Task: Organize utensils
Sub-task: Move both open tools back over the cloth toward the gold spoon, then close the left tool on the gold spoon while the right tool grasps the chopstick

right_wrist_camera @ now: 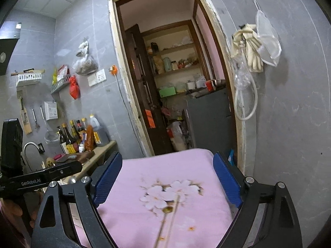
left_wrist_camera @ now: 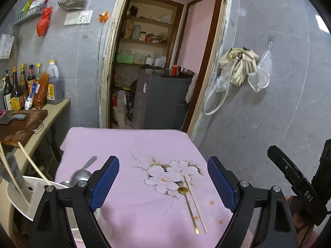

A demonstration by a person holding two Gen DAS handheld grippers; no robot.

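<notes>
Both grippers empty above the table, with two loose utensils left to collect.

From left to right: the holder [left_wrist_camera: 22, 194] with a chopstick in it stands at the table's left edge, the ladle [left_wrist_camera: 82, 172] just beside it; the left gripper [left_wrist_camera: 163, 181] and right gripper [right_wrist_camera: 167, 179] hover with jaws wide apart, holding nothing. The likely next step is to pick up the gold spoon [left_wrist_camera: 189, 206]: come down across its thin handle and close squarely, since it lies flat on soft pink cloth [left_wrist_camera: 128, 144]. The pale chopstick [left_wrist_camera: 195, 204] lies touching it, right of centre.
</notes>
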